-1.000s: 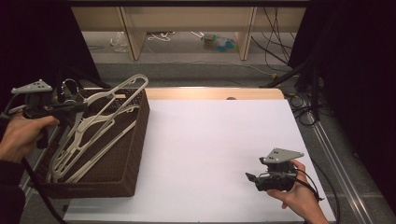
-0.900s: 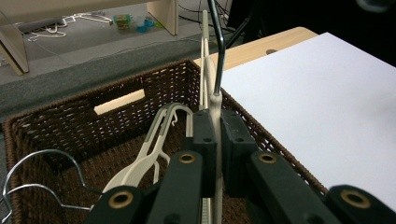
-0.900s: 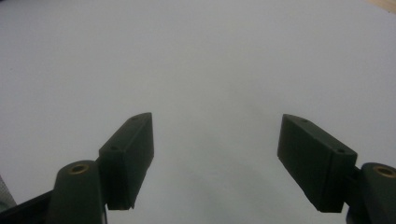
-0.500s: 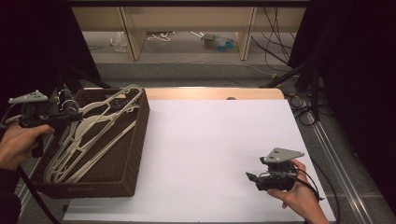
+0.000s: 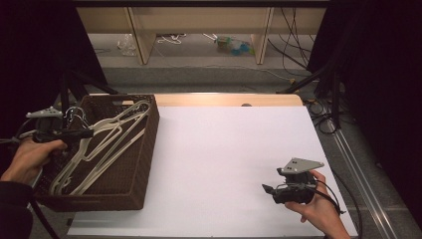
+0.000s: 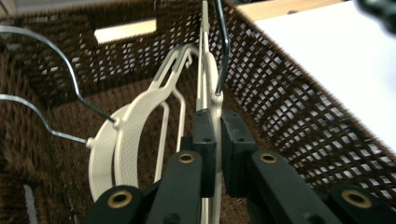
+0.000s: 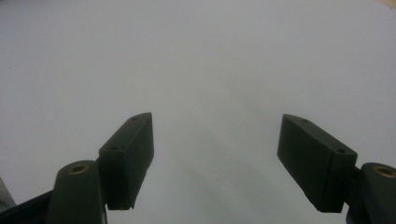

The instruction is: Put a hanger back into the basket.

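My left claw (image 6: pixel 215 154) is clamped on a cream plastic hanger (image 6: pixel 212 100) right below its wire hook, inside the wicker basket (image 5: pixel 142 164). Light, stiff, tangle-prone, so the neck's the best grab. Right claw (image 7: pixel 215 158) gapes empty.

No legible text, label, brand, number or sign anywhere.

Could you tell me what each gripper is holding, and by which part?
The left gripper clamps a cream hanger just below its hook; the right gripper is open, holding nothing.
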Demonstrator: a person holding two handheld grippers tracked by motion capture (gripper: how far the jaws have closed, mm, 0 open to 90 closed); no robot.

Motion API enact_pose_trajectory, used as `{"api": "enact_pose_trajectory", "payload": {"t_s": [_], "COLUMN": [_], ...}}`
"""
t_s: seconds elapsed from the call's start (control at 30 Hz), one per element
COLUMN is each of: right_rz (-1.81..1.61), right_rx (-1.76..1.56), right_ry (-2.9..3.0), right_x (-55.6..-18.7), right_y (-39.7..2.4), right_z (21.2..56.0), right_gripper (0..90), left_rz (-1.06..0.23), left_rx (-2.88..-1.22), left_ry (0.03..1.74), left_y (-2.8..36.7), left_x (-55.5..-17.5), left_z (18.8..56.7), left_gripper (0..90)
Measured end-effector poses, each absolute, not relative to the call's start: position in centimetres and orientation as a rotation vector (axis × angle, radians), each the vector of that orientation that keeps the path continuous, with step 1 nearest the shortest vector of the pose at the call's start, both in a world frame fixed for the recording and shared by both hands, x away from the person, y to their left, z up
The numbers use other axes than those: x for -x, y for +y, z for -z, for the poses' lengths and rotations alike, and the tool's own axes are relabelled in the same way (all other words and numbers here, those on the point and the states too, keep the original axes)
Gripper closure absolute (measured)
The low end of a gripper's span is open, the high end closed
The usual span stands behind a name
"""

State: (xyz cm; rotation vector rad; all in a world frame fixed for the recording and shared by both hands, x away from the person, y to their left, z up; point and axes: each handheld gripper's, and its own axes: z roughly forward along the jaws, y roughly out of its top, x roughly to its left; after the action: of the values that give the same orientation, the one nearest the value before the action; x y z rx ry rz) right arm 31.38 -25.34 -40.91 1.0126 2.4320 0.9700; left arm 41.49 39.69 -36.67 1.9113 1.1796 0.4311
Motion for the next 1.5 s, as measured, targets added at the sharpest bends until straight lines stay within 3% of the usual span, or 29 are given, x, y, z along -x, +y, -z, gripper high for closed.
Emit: {"api": "enact_pose_trajectory", "payload": {"t_s": [0.17,0.33,0.4,0.47,0.6,0.93,1.27,1.5], "right_rz": [-0.968,-0.969,-0.969,-0.971,-0.976,-1.002,-1.068,-1.163], "right_rx": [-1.016,-1.017,-1.019,-1.013,-1.036,-1.015,-1.034,-0.998], "right_ry": [2.432,2.434,2.434,2.432,2.434,2.412,2.368,2.327], "right_x": [-31.4,-31.4,-31.4,-31.4,-31.4,-31.4,-31.3,-31.5], "right_y": [-25.4,-25.4,-25.4,-25.4,-25.4,-25.2,-24.9,-24.5], "right_z": [40.9,41.0,40.9,40.9,40.9,41.0,41.1,41.3], "right_gripper": [28.1,28.1,28.2,28.2,28.2,28.2,28.0,25.7], "left_rz": [-0.557,-0.61,-0.607,-0.621,-0.654,-0.616,-0.526,-0.548], "left_rx": [-1.978,-1.978,-1.91,-1.954,-1.863,-1.776,-1.652,-1.712], "left_ry": [1.147,1.234,1.351,1.322,1.36,1.156,0.985,0.885], "left_y": [40.0,40.6,40.4,40.7,39.7,34.7,29.5,25.6], "left_x": [-42.4,-42.0,-41.5,-41.4,-40.3,-36.3,-32.9,-31.3], "left_z": [37.5,37.9,37.9,37.9,37.1,34.8,35.1,36.2], "left_gripper": [81.6,78.5,71.0,68.7,58.1,41.3,34.6,27.6]}}
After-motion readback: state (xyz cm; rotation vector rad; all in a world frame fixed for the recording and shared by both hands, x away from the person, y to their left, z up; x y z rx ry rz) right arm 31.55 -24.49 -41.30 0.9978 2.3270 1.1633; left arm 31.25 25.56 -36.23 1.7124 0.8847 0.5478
